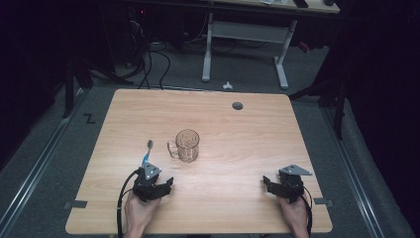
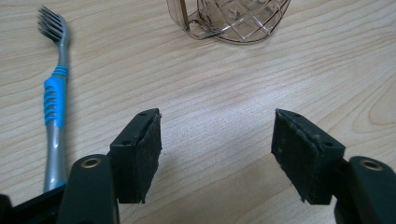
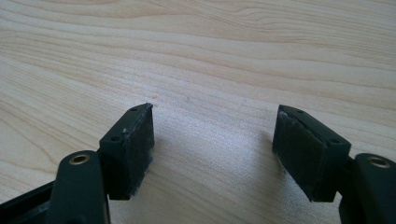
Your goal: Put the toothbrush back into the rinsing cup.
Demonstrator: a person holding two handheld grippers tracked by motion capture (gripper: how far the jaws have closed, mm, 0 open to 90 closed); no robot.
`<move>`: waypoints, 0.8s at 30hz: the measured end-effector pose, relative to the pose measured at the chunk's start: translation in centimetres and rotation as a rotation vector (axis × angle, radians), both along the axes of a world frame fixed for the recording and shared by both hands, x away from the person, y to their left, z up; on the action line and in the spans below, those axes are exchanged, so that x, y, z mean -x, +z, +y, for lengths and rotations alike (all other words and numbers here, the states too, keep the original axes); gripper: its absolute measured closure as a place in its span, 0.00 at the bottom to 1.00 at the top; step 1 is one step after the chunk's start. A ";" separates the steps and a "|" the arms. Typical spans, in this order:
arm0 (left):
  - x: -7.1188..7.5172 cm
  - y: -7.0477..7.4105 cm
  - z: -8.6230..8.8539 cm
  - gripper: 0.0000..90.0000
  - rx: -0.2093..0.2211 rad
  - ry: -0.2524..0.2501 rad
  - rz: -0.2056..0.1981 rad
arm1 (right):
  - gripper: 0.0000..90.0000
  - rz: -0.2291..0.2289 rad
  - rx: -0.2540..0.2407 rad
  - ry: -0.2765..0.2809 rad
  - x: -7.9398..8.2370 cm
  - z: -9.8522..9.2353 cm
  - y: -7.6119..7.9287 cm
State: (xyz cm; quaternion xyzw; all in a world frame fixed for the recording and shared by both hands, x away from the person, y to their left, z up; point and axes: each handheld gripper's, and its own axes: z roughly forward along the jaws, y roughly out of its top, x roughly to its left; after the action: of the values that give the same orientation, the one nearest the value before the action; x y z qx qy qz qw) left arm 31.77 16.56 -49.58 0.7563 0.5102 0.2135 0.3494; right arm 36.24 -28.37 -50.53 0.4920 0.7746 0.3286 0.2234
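Two tools spread wide near table's [image 1: 208, 208] front edge, toothbrush [image 2: 55, 100] and mug [image 1: 186, 145] just ahead of left tool [image 2: 217, 154].

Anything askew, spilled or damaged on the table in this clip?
Nothing stands out. The glass mug stands upright and looks empty, with no spill around it. The toothbrush lies flat on the table beside it, apart from the mug. The left claw and right claw are both open and hold nothing.

Lab: floor cables [image 1: 148, 64], rails [image 1: 39, 158]
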 end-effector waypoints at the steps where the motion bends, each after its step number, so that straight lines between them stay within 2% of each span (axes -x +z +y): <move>1: 0.1 0.1 0.1 0.38 0.005 0.000 0.001 | 0.33 0.000 0.001 0.000 0.0 0.0 0.0; 6: 0.3 0.3 0.7 0.45 0.052 -0.042 0.027 | 0.33 0.000 0.001 0.000 0.0 0.0 0.0; 9: 0.7 0.6 0.9 0.45 0.054 -0.051 0.028 | 0.33 -0.001 0.001 0.000 0.0 0.0 0.0; 14: 1.3 1.2 1.8 0.49 0.073 -0.060 0.022 | 0.33 -0.001 0.002 0.002 0.0 0.0 0.0; 18: 1.7 1.7 2.5 0.51 0.070 -0.055 0.018 | 0.32 0.000 0.002 0.005 0.0 0.0 0.0; 24: 2.1 2.3 3.6 0.52 0.085 -0.044 0.002 | 0.32 0.000 0.001 0.005 0.0 0.0 0.0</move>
State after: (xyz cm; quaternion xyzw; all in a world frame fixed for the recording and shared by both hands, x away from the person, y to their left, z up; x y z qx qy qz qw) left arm 29.66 20.15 -47.29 0.7521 0.5024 0.1832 0.3852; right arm 36.21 -28.35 -50.53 0.4898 0.7762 0.3286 0.2227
